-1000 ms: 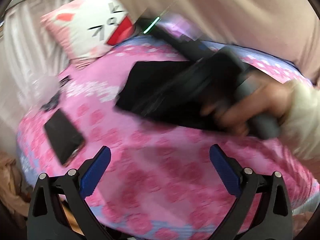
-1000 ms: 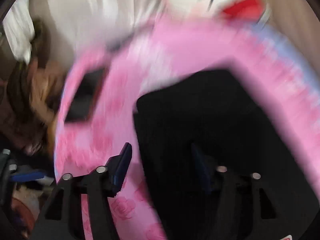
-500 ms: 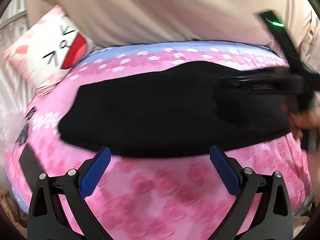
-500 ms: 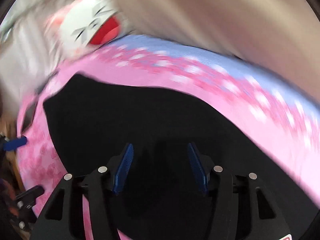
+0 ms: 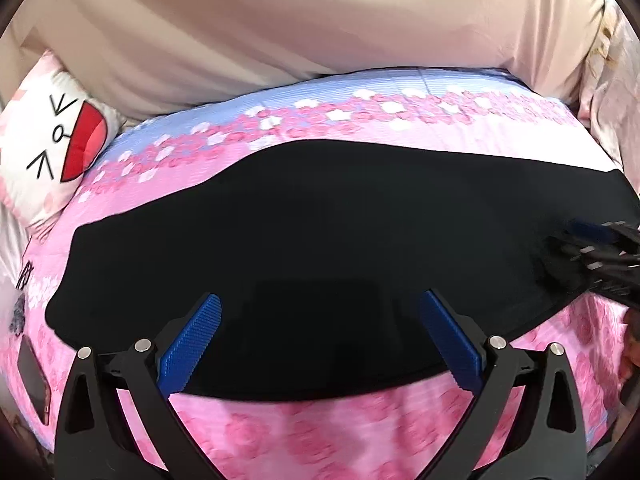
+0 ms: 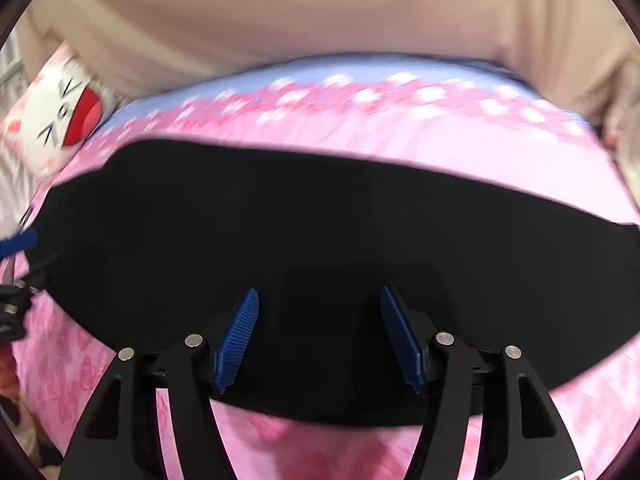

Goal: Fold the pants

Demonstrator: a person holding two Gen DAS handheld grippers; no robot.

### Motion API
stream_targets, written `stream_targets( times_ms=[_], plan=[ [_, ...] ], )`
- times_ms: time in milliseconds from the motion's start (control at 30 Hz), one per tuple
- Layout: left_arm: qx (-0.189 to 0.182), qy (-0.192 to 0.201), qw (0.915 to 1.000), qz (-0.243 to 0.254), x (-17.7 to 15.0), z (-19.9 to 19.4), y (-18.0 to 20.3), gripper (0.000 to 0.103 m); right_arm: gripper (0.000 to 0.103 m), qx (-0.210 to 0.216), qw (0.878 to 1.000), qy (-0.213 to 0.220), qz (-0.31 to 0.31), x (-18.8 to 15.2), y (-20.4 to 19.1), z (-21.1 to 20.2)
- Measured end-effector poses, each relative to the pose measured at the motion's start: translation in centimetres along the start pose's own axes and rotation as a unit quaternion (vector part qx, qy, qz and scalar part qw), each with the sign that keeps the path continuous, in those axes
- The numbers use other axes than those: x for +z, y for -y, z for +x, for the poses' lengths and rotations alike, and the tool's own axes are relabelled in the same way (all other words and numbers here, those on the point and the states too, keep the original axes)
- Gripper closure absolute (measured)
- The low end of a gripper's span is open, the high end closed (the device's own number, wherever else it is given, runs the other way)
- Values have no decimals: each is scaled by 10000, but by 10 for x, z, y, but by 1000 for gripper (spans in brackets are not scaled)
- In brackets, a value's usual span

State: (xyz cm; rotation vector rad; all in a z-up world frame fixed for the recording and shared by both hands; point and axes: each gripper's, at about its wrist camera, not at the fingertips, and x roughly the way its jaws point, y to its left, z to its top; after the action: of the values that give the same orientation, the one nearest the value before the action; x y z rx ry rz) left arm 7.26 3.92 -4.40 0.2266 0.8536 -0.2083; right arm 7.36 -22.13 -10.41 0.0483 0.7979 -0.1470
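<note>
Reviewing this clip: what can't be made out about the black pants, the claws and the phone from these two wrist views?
- Pants: uniformly black in both views; folds, waistband and legs are indistinguishable.
- Right claw: in the left wrist view, cut off by the right edge and blurred; its own view shows it open.
- Left claw: only a blue tip at the right wrist view's left edge.
- Phone: a sliver at the left wrist view's fisheye rim; screen unreadable.
- Bedspread: motion-blurred.
</note>
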Motion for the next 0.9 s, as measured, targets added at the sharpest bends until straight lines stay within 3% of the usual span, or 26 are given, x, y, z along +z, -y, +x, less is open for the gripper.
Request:
stream_targets(
  times_ms=[33, 100, 167, 200, 333, 400, 467, 500, 533, 567, 633, 700, 833, 900],
  plan=[
    [8, -10, 10000, 25, 1, 2, 6, 5, 39, -90, 9999, 72, 51, -2, 10, -4],
    [-15, -49, 10000, 22, 4, 7, 15, 5, 39, -640, 9969, -389, 254, -13, 41, 11],
    [-71, -142, 9999, 9, 8, 12, 22, 5, 43, -144, 9971, -260, 699, -20, 68, -3],
    [-58, -152, 9999, 22, 9, 13, 25, 5, 42, -111, 9953, -225, 938, -17, 79, -12],
    [114, -170, 9998, 31, 17, 20, 33, 5, 40, -466, 9913, 250, 1203, -6, 120, -44],
    [79, -232, 9997, -44, 21, 26, 36, 5, 39, -869, 9899, 191, 1106, 0, 153, -34],
    [115, -298, 9995, -83, 24, 32, 38, 5, 40, -1723, 9769, -178, 1254, -6, 192, -17],
    [159, -343, 9993, -80, 24, 34, 39, 5, 38, -1701, 9735, -239, 1511, -12, 212, -18],
    [174, -356, 9992, -70, 24, 35, 40, 5, 41, -1136, 9718, 8, 2066, -24, 237, -37],
    [188, -356, 9992, -59, 23, 34, 41, 5, 40, -1088, 9662, 135, 2335, -31, 250, -52],
    [218, -362, 9991, -20, 23, 34, 43, 5, 37, -1525, 9542, 441, 2537, -46, 267, -88],
    [194, -350, 9992, -8, 25, 34, 47, 5, 37, -1684, 9480, 544, 2646, -57, 278, -108],
    [209, -210, 9995, 126, 34, 35, 72, 5, 38, -1650, 9552, 528, 2398, -51, 275, -109],
    [157, -238, 9993, 254, 38, 36, 88, 5, 48, -1589, 9608, 311, 2249, -38, 279, -80]
  ],
)
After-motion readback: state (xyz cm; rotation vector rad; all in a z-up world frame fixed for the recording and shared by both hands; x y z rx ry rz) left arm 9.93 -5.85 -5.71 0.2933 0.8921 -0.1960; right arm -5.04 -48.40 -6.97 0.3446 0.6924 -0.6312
